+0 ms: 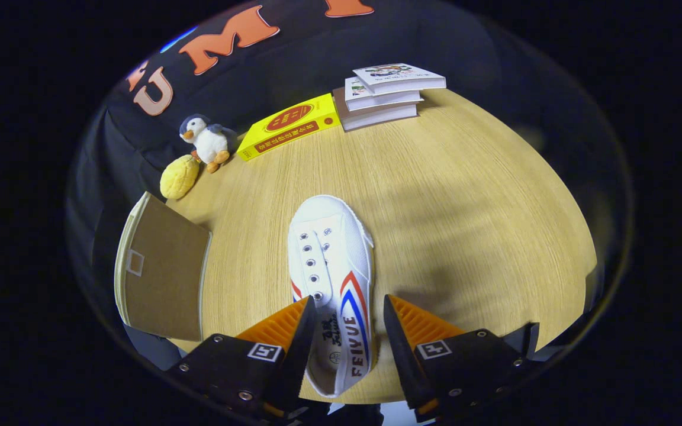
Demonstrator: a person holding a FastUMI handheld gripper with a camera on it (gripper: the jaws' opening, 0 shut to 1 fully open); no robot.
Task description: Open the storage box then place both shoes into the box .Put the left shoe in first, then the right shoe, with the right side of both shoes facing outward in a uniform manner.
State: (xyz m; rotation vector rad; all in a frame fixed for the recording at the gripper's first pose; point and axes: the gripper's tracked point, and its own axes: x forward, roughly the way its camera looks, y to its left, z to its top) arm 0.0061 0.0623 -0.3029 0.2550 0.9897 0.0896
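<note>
A white canvas shoe [329, 248] with red and blue stripes on its side lies on the wooden table [465, 207], toe pointing away from me. Its heel end sits between the fingers of my gripper [348, 300], which is open. One finger overlaps the shoe's left edge by the lace holes. The other finger stands a little off the striped side, with a strip of table showing between. To the left of the fingers is the storage box [160, 272], a brown panel with a cream edge and a small square window; I cannot tell whether it is open.
At the far side of the table are a stack of books [385, 94], a yellow book [290, 125], a plush penguin [208, 141] and a yellow plush lump [179, 176]. Bare wood spreads to the right of the shoe.
</note>
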